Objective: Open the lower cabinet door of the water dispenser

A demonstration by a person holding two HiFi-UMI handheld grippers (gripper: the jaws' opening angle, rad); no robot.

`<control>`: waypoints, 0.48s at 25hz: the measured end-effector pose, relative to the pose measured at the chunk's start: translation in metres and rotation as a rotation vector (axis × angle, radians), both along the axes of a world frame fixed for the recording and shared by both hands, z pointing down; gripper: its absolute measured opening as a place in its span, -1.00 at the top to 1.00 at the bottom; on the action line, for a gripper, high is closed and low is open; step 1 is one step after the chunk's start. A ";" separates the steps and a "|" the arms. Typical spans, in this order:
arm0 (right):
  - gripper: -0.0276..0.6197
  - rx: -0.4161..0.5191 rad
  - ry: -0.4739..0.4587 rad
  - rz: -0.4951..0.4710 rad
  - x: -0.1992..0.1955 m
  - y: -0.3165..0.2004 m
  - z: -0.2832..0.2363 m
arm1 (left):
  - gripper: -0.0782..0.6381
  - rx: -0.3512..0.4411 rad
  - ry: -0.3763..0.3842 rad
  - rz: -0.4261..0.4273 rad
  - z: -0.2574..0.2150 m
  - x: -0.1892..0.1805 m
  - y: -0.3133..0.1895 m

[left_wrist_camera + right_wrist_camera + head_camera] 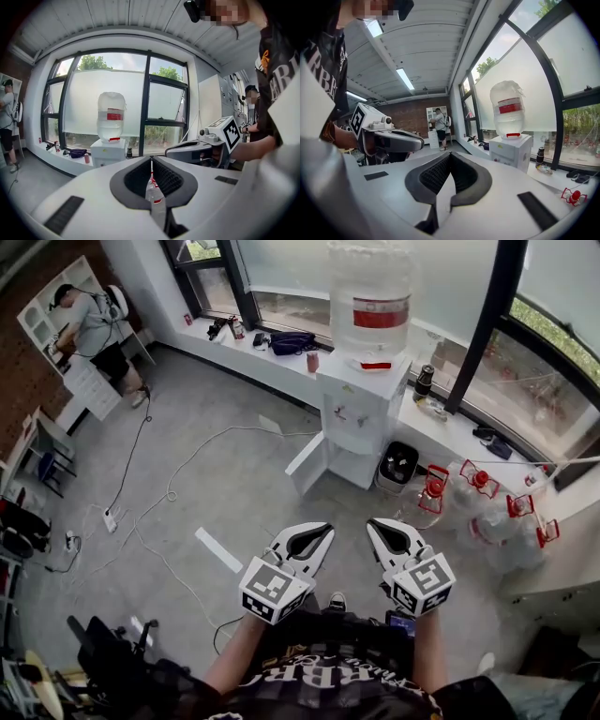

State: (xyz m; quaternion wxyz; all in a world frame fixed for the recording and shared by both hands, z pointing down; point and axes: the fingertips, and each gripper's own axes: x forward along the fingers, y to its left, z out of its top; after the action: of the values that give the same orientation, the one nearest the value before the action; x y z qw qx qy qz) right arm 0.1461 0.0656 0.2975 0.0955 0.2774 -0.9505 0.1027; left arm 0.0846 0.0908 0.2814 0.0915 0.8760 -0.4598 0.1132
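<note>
The white water dispenser point(361, 413) stands against the window ledge with a large clear bottle point(370, 296) on top. Its lower cabinet door point(307, 465) stands swung out to the left, and the compartment behind it shows open. Both grippers hang side by side close to my body, well short of the dispenser. My left gripper point(325, 532) is shut with nothing in it, its jaws meeting at the tips point(151, 160). My right gripper point(374, 525) is shut and empty as well point(449, 155). The dispenser point(108, 152) shows far off in both gripper views point(512, 150).
A black bin point(398, 463) sits just right of the dispenser. Several clear water bottles with red handles point(478, 488) lie along the right. Cables point(169, 493) and a white tape strip point(218, 549) cross the grey floor. A person point(94, 329) stands at the far left.
</note>
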 end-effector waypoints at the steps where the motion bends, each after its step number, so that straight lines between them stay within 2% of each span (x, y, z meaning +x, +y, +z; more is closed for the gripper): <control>1: 0.88 0.000 0.002 0.001 0.001 0.001 0.001 | 0.73 -0.001 -0.001 0.001 0.001 0.002 0.003; 12: 0.88 0.015 0.032 -0.002 -0.003 0.009 0.002 | 0.73 0.008 -0.044 0.036 0.001 0.006 0.024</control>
State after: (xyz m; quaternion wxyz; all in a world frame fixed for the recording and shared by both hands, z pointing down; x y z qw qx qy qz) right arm 0.1434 0.0745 0.2996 0.1086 0.2788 -0.9499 0.0908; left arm 0.0907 0.1150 0.2828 0.0757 0.8819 -0.4462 0.1323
